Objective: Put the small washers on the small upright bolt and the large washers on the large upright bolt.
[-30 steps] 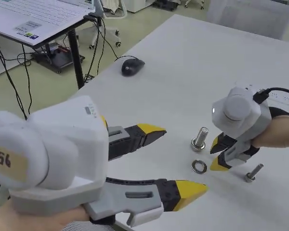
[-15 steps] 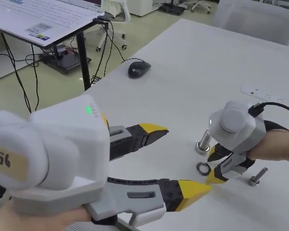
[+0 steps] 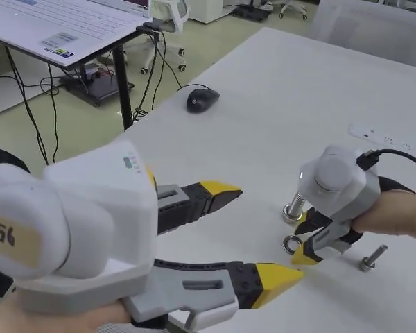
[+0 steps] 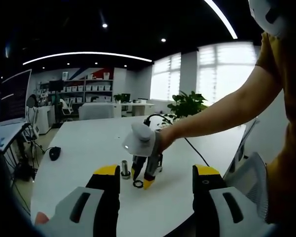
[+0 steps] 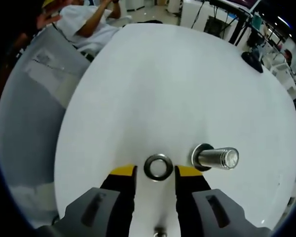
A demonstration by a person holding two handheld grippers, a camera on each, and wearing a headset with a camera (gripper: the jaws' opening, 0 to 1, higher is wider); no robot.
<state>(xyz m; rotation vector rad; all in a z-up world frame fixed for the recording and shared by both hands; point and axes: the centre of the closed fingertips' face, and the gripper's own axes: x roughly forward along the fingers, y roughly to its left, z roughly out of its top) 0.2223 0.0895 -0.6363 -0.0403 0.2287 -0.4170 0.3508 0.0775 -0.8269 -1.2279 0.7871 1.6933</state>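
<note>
A steel washer (image 3: 291, 244) (image 5: 158, 167) lies flat on the white table (image 3: 263, 104). My right gripper (image 3: 304, 241) (image 5: 155, 172) stands open, tips down at the table, one yellow fingertip on each side of the washer. Just beyond it is the large upright bolt (image 3: 295, 208) (image 5: 214, 157). A small bolt (image 3: 371, 257) stands to the right of the hand. My left gripper (image 3: 253, 232) (image 4: 156, 173) hangs open and empty in the foreground, aimed at the right gripper (image 4: 143, 148), the washer (image 4: 137, 183) and the bolt (image 4: 125, 170).
A black mouse (image 3: 202, 100) lies at the table's left edge. A power strip (image 3: 395, 142) with a black cable is at the far right. A laptop (image 3: 62, 28) rests on a side desk to the left, cables under it.
My right gripper has come down and toward the washer; its tips now flank it. The left gripper has held still. The head camera shifted a little.
</note>
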